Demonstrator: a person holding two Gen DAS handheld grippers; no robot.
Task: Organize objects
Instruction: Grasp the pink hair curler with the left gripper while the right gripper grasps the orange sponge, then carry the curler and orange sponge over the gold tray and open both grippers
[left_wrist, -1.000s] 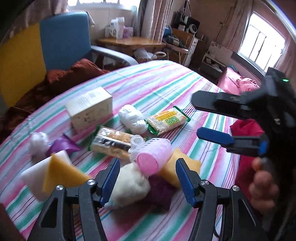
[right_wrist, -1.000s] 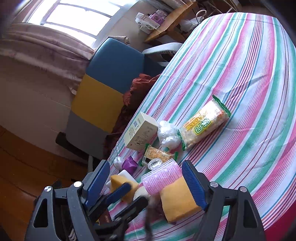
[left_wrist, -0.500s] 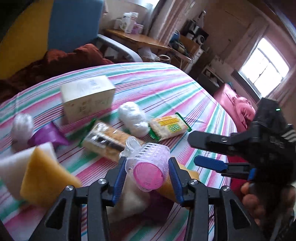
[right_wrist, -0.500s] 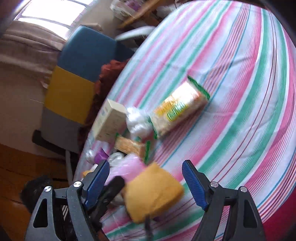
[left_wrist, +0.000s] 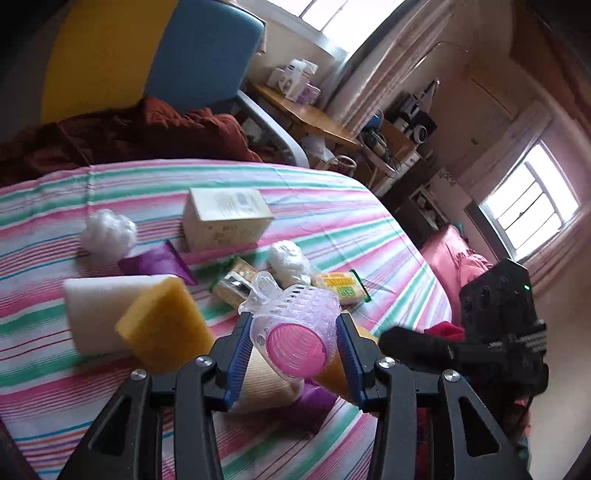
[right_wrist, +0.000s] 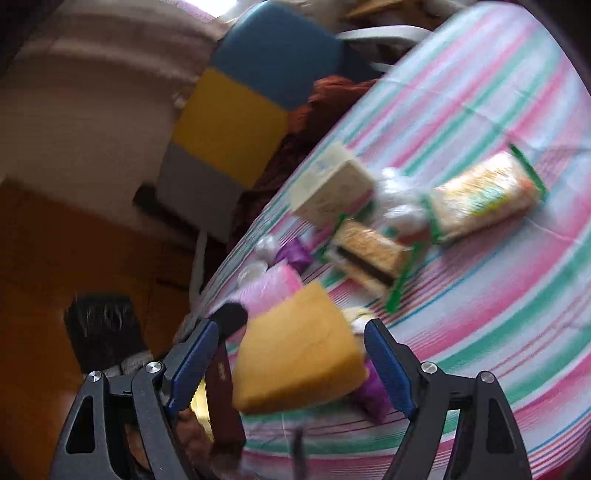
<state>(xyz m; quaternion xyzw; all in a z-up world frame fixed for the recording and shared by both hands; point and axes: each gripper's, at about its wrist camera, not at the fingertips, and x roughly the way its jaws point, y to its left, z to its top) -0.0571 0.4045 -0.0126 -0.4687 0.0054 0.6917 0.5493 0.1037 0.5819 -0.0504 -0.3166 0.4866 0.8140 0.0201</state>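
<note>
My left hand-held gripper (left_wrist: 293, 345) is clamped on the pink hair roller (left_wrist: 295, 332) above the worktop (left_wrist: 332, 192), my right hand-held gripper (right_wrist: 290, 360) gapes around a yellow sponge (right_wrist: 295, 354); the springy roller could squirt free.

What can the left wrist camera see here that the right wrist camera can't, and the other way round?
Only the left wrist view shows the left gripper clamped on the pink hair roller, the white sponge beside a yellow one, and the wooden desk by the windows.

Only the right wrist view shows the right gripper with its fingers spread open around a yellow sponge without pressing it, plus the orange floor.

Both show the striped tablecloth, the cream box, the green-edged cracker packet and the blue and yellow chair.
</note>
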